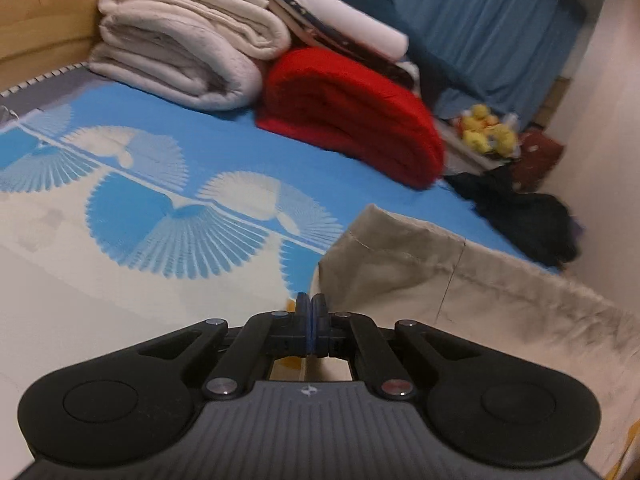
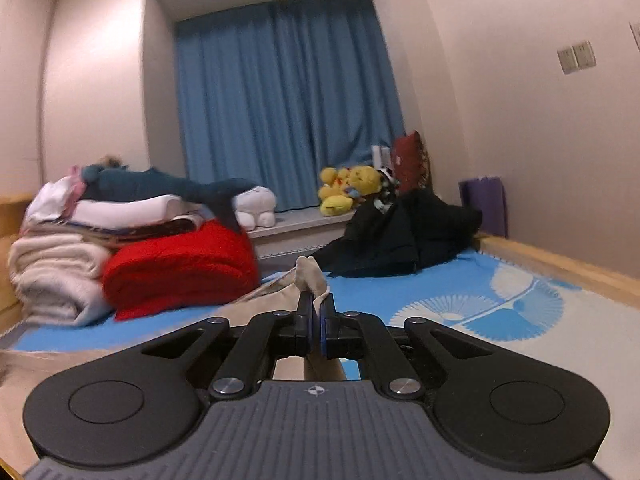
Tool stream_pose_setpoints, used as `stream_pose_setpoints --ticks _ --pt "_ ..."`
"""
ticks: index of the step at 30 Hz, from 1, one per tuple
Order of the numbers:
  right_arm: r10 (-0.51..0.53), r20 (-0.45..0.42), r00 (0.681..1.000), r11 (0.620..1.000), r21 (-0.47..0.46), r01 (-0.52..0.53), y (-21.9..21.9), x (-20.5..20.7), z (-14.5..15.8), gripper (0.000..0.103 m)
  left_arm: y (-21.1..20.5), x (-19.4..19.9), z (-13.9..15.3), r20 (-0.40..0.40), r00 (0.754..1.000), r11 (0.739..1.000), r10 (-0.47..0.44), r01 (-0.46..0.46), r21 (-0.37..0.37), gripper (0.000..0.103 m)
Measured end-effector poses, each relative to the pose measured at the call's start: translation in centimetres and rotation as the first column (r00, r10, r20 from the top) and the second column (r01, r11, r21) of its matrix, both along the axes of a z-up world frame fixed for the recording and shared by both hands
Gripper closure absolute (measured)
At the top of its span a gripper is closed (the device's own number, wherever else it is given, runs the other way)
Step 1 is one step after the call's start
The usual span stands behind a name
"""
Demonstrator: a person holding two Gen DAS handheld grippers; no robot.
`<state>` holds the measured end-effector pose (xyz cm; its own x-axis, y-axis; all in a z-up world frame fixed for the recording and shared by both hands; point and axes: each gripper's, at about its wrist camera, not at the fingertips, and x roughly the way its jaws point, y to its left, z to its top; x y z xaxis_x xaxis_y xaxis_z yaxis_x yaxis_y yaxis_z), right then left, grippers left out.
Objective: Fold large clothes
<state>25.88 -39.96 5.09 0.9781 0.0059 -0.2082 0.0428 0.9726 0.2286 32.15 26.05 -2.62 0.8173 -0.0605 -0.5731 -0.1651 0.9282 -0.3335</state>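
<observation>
A large beige garment [image 1: 420, 272] lies on the blue and white patterned bed sheet [image 1: 200, 128], its hemmed edge raised off the bed. My left gripper [image 1: 312, 306] is shut, its pads pressed together at the garment's left edge, where the cloth rises just to their right. In the right wrist view my right gripper [image 2: 316, 304] is shut on a bunched fold of the same beige garment [image 2: 310, 276], which sticks up between its fingertips and trails away to the left below.
A folded red blanket [image 2: 180, 268] and a stack of cream blankets [image 1: 180, 52] sit at the head of the bed. A heap of black clothing [image 2: 400, 236] lies near the wall. Yellow plush toys [image 2: 348, 188] rest on the sill below the blue curtain [image 2: 280, 100]. A wooden bed edge [image 2: 560, 264] runs along the right.
</observation>
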Motion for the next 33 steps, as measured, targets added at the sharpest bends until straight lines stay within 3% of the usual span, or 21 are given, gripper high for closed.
stream_pose_setpoints --ticks 2,5,6,8,11,15,17,18,19,20,21,23,26,28,30,33 --pt "0.009 -0.089 0.996 0.997 0.078 -0.002 0.0 4.8 -1.2 0.091 -0.5 1.6 -1.2 -0.074 0.997 1.0 -0.012 0.014 0.024 0.098" --pt "0.013 -0.248 0.969 0.99 0.141 0.023 0.3 10.1 -4.6 0.077 0.3 2.6 -2.9 -0.187 0.982 0.999 0.009 -0.016 -0.033 0.087" --pt "0.013 -0.299 0.954 0.988 0.15 0.034 0.2 10.9 -6.0 0.077 0.8 2.7 -3.2 -0.201 0.98 0.999 0.009 -0.019 -0.051 0.084" --pt "0.024 -0.381 0.924 0.985 0.169 0.044 0.1 11.9 -8.1 0.077 1.1 2.8 -3.8 -0.23 0.973 0.997 -0.009 -0.008 -0.072 0.062" --pt "0.1 -0.491 0.865 0.98 0.199 0.0 -0.4 11.9 -10.7 0.07 1.4 3.0 -5.4 -0.281 0.96 0.998 -0.009 -0.008 -0.06 0.052" --pt "0.142 -0.625 0.768 0.98 0.198 -0.02 -1.2 11.3 -13.8 0.058 1.4 3.4 -7.9 -0.368 0.93 0.995 -0.024 -0.015 -0.101 0.052" --pt "0.148 -0.646 0.749 0.982 0.188 -0.032 -1.1 10.9 -14.5 0.058 1.2 3.7 -8.4 -0.375 0.927 0.994 -0.019 -0.022 -0.106 0.052" --pt "0.154 -0.642 0.751 0.982 0.181 -0.047 -0.7 10.5 -14.5 0.058 1.0 3.8 -8.6 -0.377 0.926 0.994 -0.018 -0.024 -0.108 0.054" --pt "0.156 -0.634 0.758 0.984 0.165 -0.065 -0.4 10.3 -14.3 0.062 0.8 3.9 -8.6 -0.376 0.926 0.995 -0.016 -0.023 -0.1 0.075" --pt "0.155 -0.621 0.768 0.986 0.143 -0.084 0.1 10.1 -13.8 0.079 0.5 4.0 -8.4 -0.369 0.929 0.996 -0.006 -0.025 -0.081 0.101" --pt "0.153 -0.609 0.778 0.988 0.123 -0.098 0.2 10.1 -13.3 0.094 0.2 4.1 -7.9 -0.345 0.938 0.998 0.007 -0.03 -0.061 0.101" --pt "0.145 -0.567 0.811 0.989 0.085 -0.118 0.6 9.4 -11.8 0.103 -0.3 4.0 -6.2 -0.267 0.964 0.999 0.018 -0.03 -0.041 0.101" --pt "0.129 -0.481 0.867 0.991 0.087 -0.099 -0.3 8.8 -9.7 0.103 -1.7 3.8 -3.6 -0.111 0.994 1.0 0.004 -0.002 0.018 0.101" --pt "0.038 -0.419 0.907 0.998 0.06 -0.014 -1.4 8.2 -8.6 0.103 -2.3 3.9 -3.0 -0.064 0.998 0.998 0.0 0.004 0.061 0.102" --pt "-0.027 -0.402 0.915 0.994 0.088 0.068 -3.0 7.9 -8.5 0.103 -2.6 4.7 -3.9 -0.11 0.994 0.998 -0.01 0.017 0.065 0.102" --pt "0.079 -0.468 0.88 0.976 0.217 0.028 -4.3 9.1 -10.5 0.1 -1.9 5.4 -5.9 -0.228 0.973 1.0 -0.027 0.026 -0.008 0.095"
